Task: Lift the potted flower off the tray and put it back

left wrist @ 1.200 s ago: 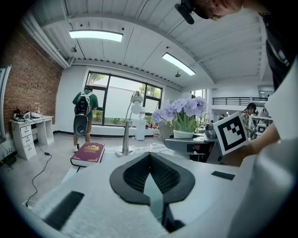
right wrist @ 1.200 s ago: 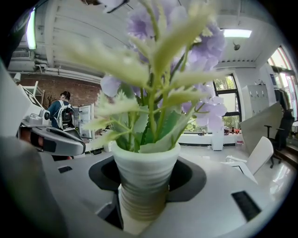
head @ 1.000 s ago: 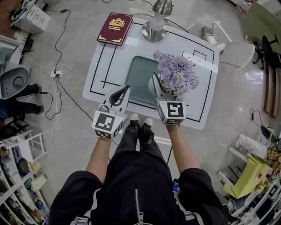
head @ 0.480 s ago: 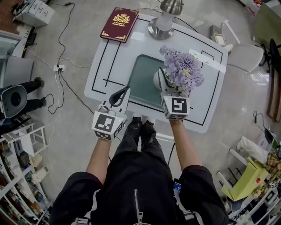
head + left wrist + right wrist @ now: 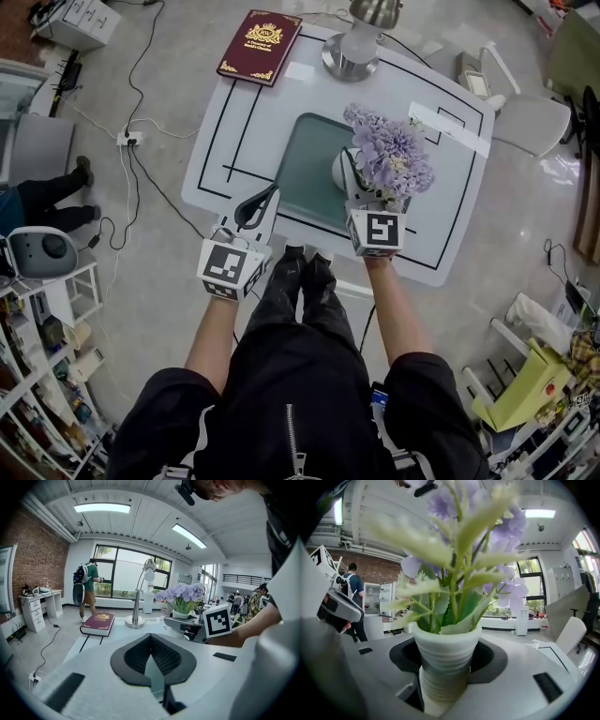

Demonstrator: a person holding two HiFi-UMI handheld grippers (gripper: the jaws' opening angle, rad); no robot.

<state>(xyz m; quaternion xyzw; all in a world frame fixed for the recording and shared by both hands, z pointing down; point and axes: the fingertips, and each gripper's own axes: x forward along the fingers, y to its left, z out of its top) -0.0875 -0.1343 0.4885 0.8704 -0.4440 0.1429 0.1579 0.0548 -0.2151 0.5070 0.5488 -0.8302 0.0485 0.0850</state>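
The potted flower (image 5: pixel 389 159), purple blooms in a white ribbed pot (image 5: pixel 446 656), hangs over the right part of the teal tray (image 5: pixel 302 164). My right gripper (image 5: pixel 354 185) is shut on the pot, one pad against each side. Whether the pot's base touches the tray is hidden. In the left gripper view the flower (image 5: pixel 180 595) shows ahead to the right, behind the right gripper's marker cube. At the table's near edge, left of the tray, my left gripper (image 5: pixel 270 192) is shut, tips together, with nothing in it (image 5: pixel 150 637).
The tray lies on a white table (image 5: pixel 234 131) marked with black lines. A dark red book (image 5: pixel 260 47) overhangs the far left corner, and a lamp base (image 5: pixel 352 56) stands at the far edge. A white chair (image 5: pixel 525 112) is at the right. Cables cross the floor at the left.
My right gripper has sunk a little toward the tray with the flower in it. The left gripper has stayed nearly where it was.
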